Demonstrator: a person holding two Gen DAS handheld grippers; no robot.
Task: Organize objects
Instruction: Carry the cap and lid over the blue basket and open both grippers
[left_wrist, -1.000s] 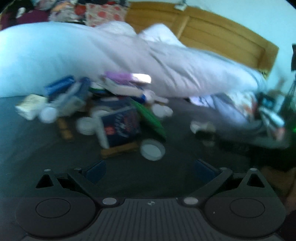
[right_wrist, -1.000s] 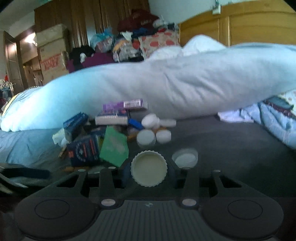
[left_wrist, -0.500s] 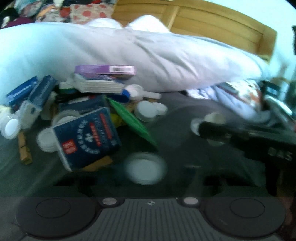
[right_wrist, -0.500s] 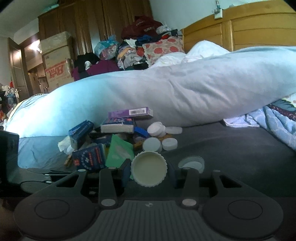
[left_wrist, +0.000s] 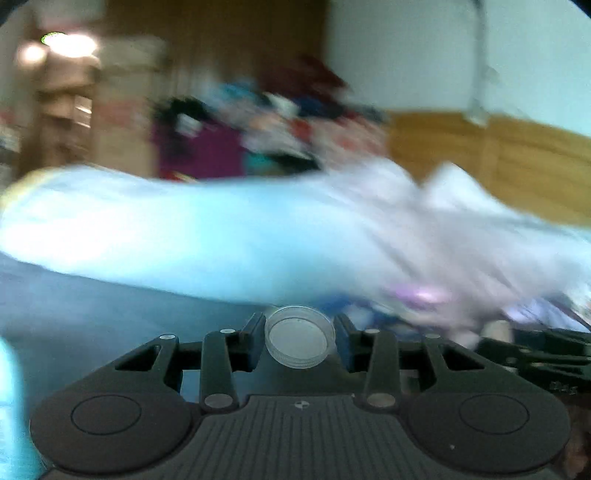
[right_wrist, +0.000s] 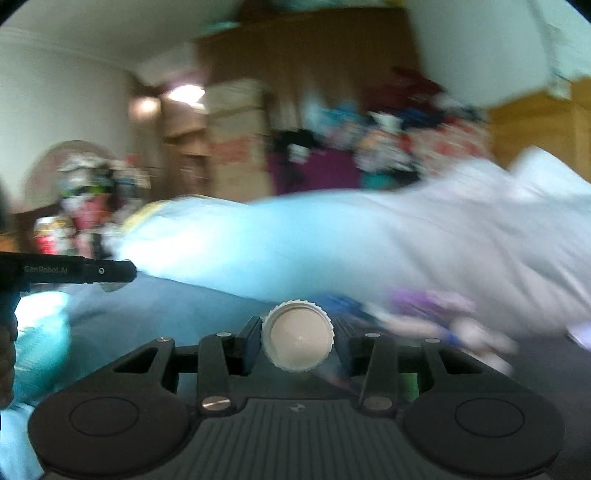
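clear plastic lid (left_wrist: 300, 338) sits pinched in the left tongs (left_wrist: 299, 339) — a cream ridged cap (right_wrist: 297, 340) is clamped in the right tongs (right_wrist: 297, 341). both are lifted above the dark bed (right_wrist: 184, 310), with a pale duvet (right_wrist: 332, 243) blurred behind.

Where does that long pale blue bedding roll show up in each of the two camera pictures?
Left wrist view: the pale blue bedding roll runs across the middle, blurred, just above the left gripper and its clear cap.
Right wrist view: the roll crosses from centre-left to the right edge, above the right gripper and its white cap.
Shared landmark: the wooden headboard at upper right.
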